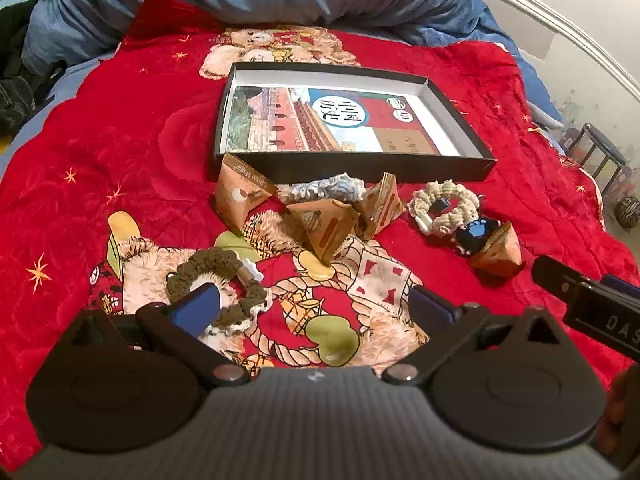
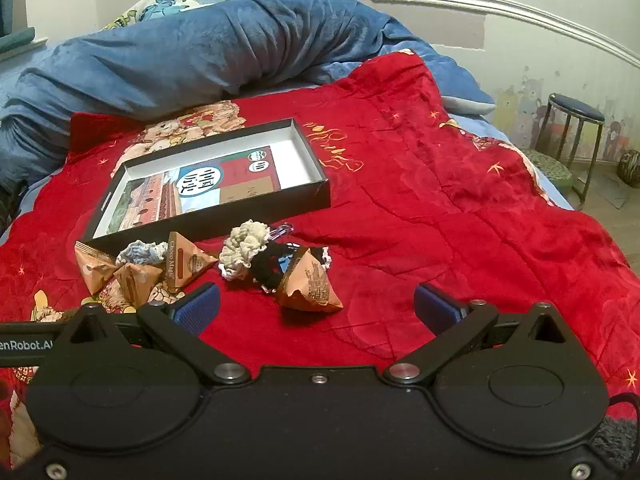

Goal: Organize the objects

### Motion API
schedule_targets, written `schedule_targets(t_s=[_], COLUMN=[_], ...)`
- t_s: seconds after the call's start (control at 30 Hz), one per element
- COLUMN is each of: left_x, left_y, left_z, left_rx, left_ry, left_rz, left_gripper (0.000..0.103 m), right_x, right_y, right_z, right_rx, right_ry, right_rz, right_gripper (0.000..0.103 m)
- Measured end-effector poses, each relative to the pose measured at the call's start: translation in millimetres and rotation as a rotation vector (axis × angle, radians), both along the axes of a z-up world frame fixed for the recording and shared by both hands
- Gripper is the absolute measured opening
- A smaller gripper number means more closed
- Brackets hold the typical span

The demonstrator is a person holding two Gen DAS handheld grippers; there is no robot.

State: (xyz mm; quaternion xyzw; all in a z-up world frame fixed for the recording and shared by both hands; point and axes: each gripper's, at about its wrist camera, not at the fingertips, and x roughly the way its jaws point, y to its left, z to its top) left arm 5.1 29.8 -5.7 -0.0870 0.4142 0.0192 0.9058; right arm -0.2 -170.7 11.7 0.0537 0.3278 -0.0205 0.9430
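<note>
An open black box with a picture book inside lies on the red blanket. In front of it are several brown triangular snack packets and crocheted rings: blue-white, cream, black. An olive ring lies closest, partly hidden behind the left finger pad of my left gripper. That gripper is open and holds nothing. My right gripper is open too, hovering just short of the nearest packet, and holds nothing.
A bunched blue duvet lies behind the box at the head of the bed. The red blanket spreads flat to the right. A blue-topped stool stands on the floor beyond the bed's right edge. The two grippers hover side by side.
</note>
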Motion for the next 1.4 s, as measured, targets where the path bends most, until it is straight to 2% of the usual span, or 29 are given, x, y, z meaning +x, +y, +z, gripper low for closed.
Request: schedule_targets(t_s=[0.1,0.33,0.43,0.5,0.67,0.97,1.2,1.4], left_x=[-1,-5,-8,-9,-9,-12,-10,-7], left_y=[-2,-12,-14,-15,-18,-21,-20,-8], left_z=[1,4,5,3,-3,1,1,-1], left_rx=[0.011,0.091,0.077,0.077,0.142,0.214,0.197,0.128], left_ry=[-0.014,-0.053,-0.079,-0.079,-0.051,-0.058,-0.037,-0.007], left_rz=[-0.009,-0.038,-0.096,-0.123,-0.116,-0.131,-0.126,-0.096], left_gripper=[0.103,0.103,0.103,0.103,0.103,0.103,0.103,0.103], right_x=[0,1,1,1,1,3,4,4], right_y=[-1,-3,-2,-3,-3,2,0,0], right_z=[0,-1,-1,-1,-2,-3,-4,-5], right_rx=[0.017,0.033,0.032,0.033,0.042,0.023,0.033,0.037], right_ry=[0.004,0.007,0.007,0.004,-0.003,0.004,0.014,0.015], right_rz=[-0.004,-0.008,-0.008,-0.008,-0.014,0.002,-0.008,-0.010], right_gripper=[0.103,0.103,0.103,0.103,0.103,0.103,0.103,0.103])
